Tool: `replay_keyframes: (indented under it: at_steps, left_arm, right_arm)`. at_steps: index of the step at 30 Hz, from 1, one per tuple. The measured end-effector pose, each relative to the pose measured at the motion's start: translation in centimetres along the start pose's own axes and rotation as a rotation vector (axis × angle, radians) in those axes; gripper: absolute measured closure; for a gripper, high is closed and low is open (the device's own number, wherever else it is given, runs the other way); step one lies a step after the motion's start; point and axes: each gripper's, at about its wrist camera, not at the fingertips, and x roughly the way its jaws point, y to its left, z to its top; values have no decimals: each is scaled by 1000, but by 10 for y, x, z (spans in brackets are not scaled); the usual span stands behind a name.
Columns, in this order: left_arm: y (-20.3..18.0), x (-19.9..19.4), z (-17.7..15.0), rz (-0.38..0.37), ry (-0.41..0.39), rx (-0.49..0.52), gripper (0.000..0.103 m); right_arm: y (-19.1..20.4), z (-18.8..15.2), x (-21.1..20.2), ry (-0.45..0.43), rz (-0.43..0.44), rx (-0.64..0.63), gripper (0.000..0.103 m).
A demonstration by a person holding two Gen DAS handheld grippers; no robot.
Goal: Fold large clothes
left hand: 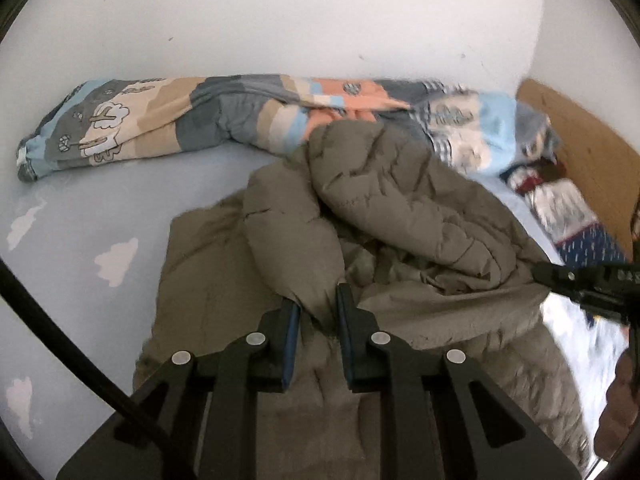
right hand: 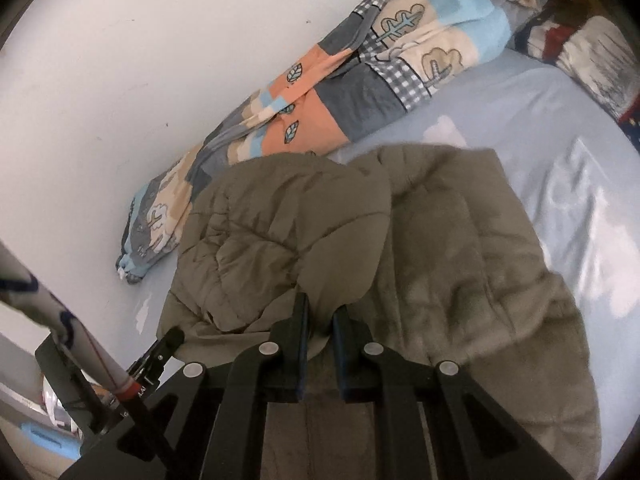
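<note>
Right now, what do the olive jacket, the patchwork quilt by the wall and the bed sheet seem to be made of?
Olive jacket: padded, quilted shell, probably matte synthetic; stitched puffy channels show. Both the left gripper and right gripper pinch it. Patchwork quilt: soft printed woven fabric, likely cotton, dull surface. Bed sheet: thin smooth cloth with cloud print; its slight sheen leaves the fibre open.

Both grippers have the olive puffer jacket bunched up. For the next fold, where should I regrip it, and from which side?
Judging by its pose, take the puffer jacket at its flat far edge, coming from the side near the patterned quilt. That panel lies smooth on the blue sheet; the near part is bunched.
</note>
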Motion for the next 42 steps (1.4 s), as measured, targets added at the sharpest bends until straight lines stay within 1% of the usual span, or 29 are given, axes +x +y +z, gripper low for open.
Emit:
replay_keyframes:
  at_steps: [1,2,3,4,5,6,7,9,10,11,12,13,14,16,18,19,21,23,25,26,27,29,30,31,32,33,35,39,42]
  left_arm:
    - [-2,5,-6,12,17,8,85]
    - [-3,18,-16,20,55,9,84]
    - [-3,27,-23,23,87,10,81]
    - [-4,38,-30,23,133,15,81]
    - [-5,44,-36,28,160,27,80]
    - [-7,41,-40,32,150,45,78]
    - [-9,37,-41,33,143,57,75]
    - [-9,27,-41,27,141,78,58]
    - [-8,22,-41,15,138,83,54]
    - [-7,16,-41,7,133,94,52]
    - [-6,12,-40,16,124,102,52]
    - [-5,5,-38,35,101,109,52]
    - [-4,-4,-34,50,66,111,52]
    - [-5,-20,-24,88,-2,124,52]
    - [-4,-38,-11,126,-93,128,52]
    - [-5,-42,-6,134,-113,134,51]
    - [-8,-41,6,149,-135,151,42]
    - [-13,-27,21,197,-140,172,40]
    - [-17,-2,33,207,-103,179,39]
    - [-17,15,38,222,-67,168,39]
    - [-18,28,39,220,-42,156,39]
    - [-17,50,38,216,6,132,39]
    - [-15,62,33,236,34,126,39]
    - [-9,77,25,242,79,110,39]
    - [-4,88,18,236,114,91,39]
    - [0,96,11,222,134,74,38]
    - [1,105,5,221,138,76,38]
    - [-2,120,4,240,199,70,38]
    - [-6,113,10,252,229,77,38]
  right_arm:
    - [-3,-3,6,13,-20,-2,91]
    - [-7,-6,17,33,-48,-2,91]
    - [-14,-10,31,55,-86,-2,91]
    - [-22,-15,48,84,-128,-5,91]
    - [-30,-20,64,113,-144,6,91]
    - [-38,-25,74,122,-145,21,90]
    - [-40,-26,76,115,-141,24,90]
    - [-38,-20,69,116,-124,16,87]
    - [-37,-17,65,122,-114,13,85]
    - [-38,-14,59,132,-96,19,78]
    - [-39,-12,54,139,-87,34,64]
    - [-41,-10,46,138,-82,53,57]
    - [-41,-10,39,131,-76,64,52]
    - [-33,-5,23,117,-95,55,52]
    - [-14,2,4,29,-132,-11,52]
    - [-4,4,0,-6,-139,-49,52]
    - [18,8,-6,-67,-136,-127,52]
    - [38,14,2,-90,-139,-187,52]
    - [52,21,17,-124,-155,-237,52]
    - [56,19,24,-128,-170,-249,52]
    - [58,21,35,-119,-190,-263,52]
    - [61,19,63,-82,-214,-269,52]
    - [56,19,85,-33,-238,-264,52]
    - [49,15,98,8,-259,-252,52]
    - [42,11,114,51,-277,-243,52]
    - [38,8,122,72,-283,-245,51]
    - [31,4,137,97,-296,-262,51]
    - [26,6,151,134,-315,-246,50]
    - [32,12,151,171,-342,-258,50]
